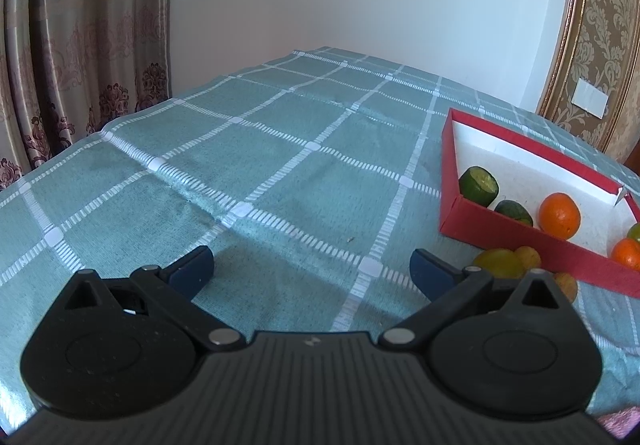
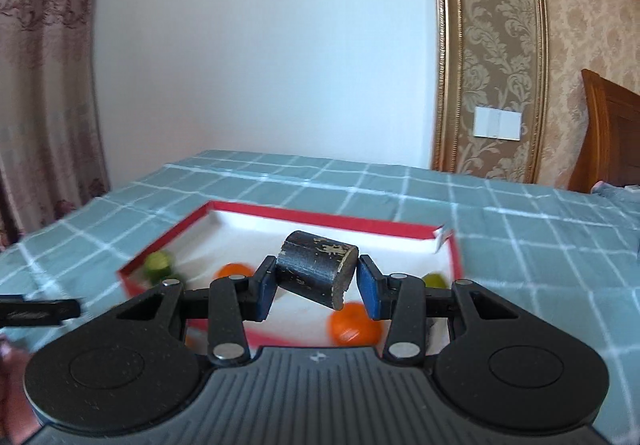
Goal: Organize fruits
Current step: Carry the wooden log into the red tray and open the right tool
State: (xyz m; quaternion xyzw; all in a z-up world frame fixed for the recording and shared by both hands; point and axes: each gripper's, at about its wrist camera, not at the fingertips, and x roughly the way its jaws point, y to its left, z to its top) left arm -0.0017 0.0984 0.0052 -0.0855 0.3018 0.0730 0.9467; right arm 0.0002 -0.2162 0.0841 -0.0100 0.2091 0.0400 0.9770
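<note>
My right gripper (image 2: 316, 287) is shut on a dark, scuffed cylinder (image 2: 318, 271), held tilted above the near part of the red box (image 2: 160, 241) with its white inside. In the right wrist view the box holds a green cut fruit (image 2: 159, 265), two oranges (image 2: 234, 271) (image 2: 354, 325) and a green-yellow fruit (image 2: 435, 280). My left gripper (image 1: 310, 273) is open over bare tablecloth, left of the red box (image 1: 450, 173). There I see two green pieces (image 1: 478, 185) (image 1: 514, 212) and oranges (image 1: 559, 215) inside. A yellow-green fruit (image 1: 500, 263) and small orange ones (image 1: 529, 256) lie outside, by its near wall.
A teal checked tablecloth (image 1: 280, 149) covers the table, whose far edge meets a white wall. Curtains (image 1: 80, 45) hang at the left. A wooden headboard (image 2: 608, 133) stands at the right. A black gripper part (image 2: 40, 311) pokes in at the left of the right wrist view.
</note>
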